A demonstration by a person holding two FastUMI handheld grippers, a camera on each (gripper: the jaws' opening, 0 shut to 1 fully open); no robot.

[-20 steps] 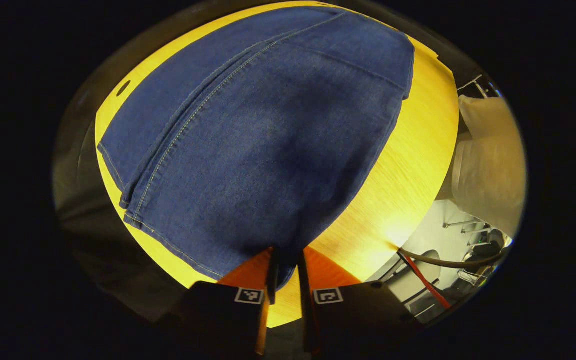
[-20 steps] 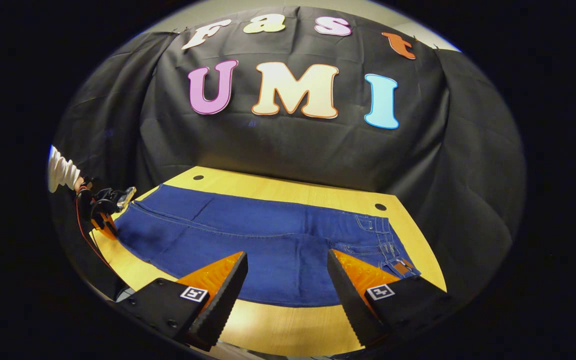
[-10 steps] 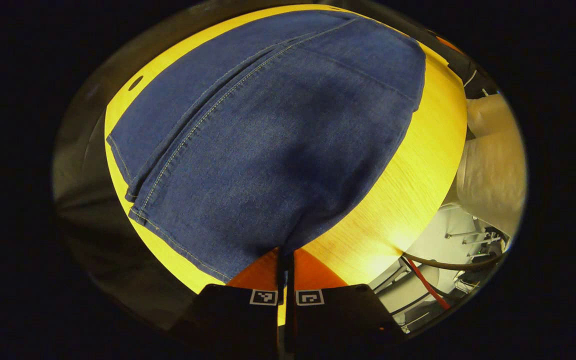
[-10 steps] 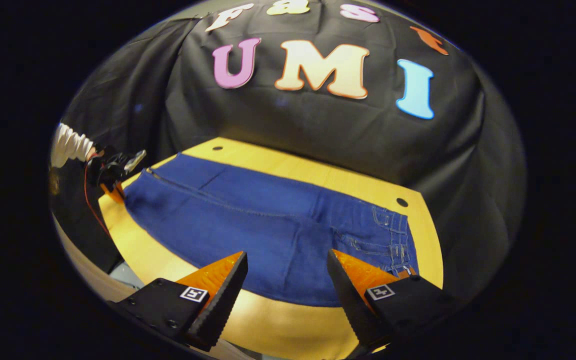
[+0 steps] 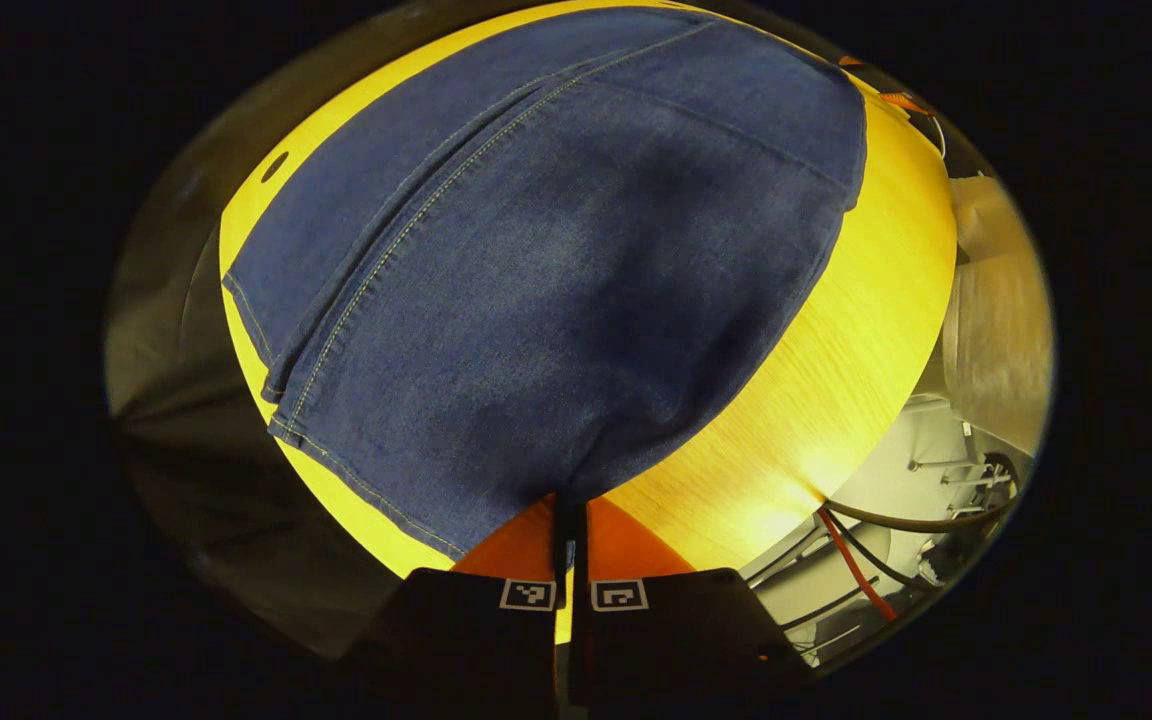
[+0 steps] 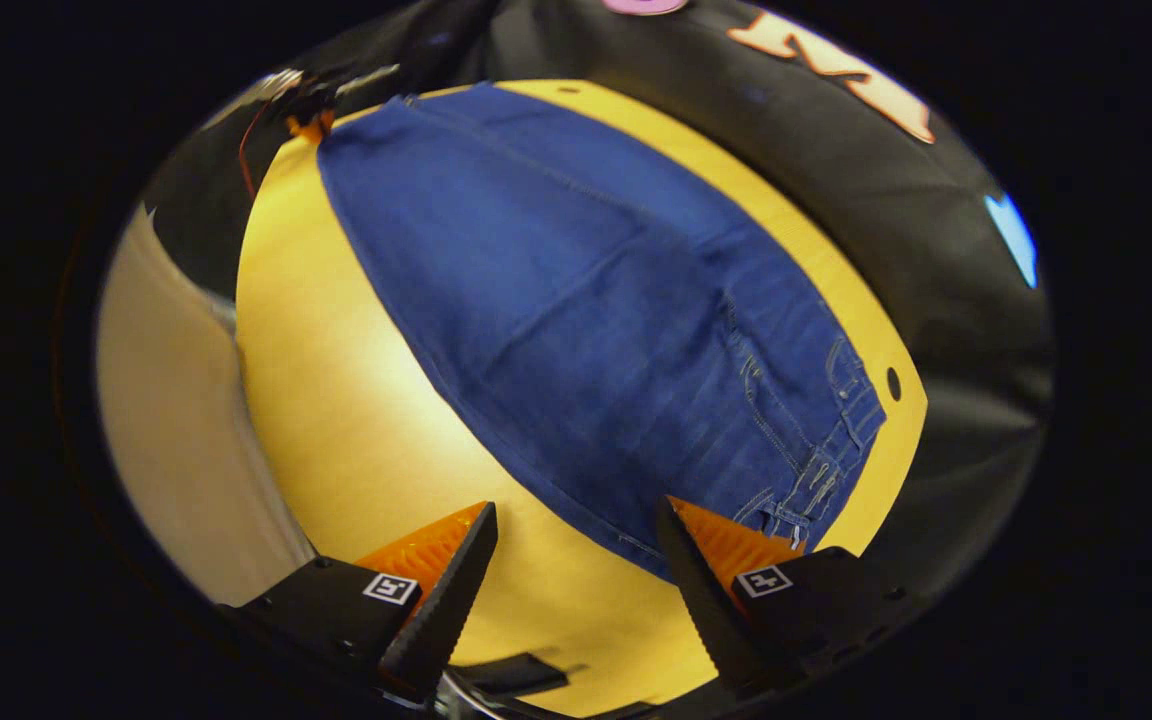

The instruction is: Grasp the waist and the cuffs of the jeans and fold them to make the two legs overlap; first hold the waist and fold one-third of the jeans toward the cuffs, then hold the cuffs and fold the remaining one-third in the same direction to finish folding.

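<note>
Jeans (image 6: 596, 310) lie flat on yellow table (image 6: 356, 400), running from upper left to lower right of right gripper view; waist (image 6: 836, 430) at lower right, cuffs (image 6: 356, 130) at upper left. In left gripper view, jeans (image 5: 556, 260) fill upper centre; left gripper (image 5: 568, 515) at bottom centre, clenched on cuff edge. Right gripper (image 6: 576, 560) at bottom of its view, fingers spread wide, above near table edge beside waist, gripping nothing. Black cloth wall (image 6: 936, 200) at right.
</note>
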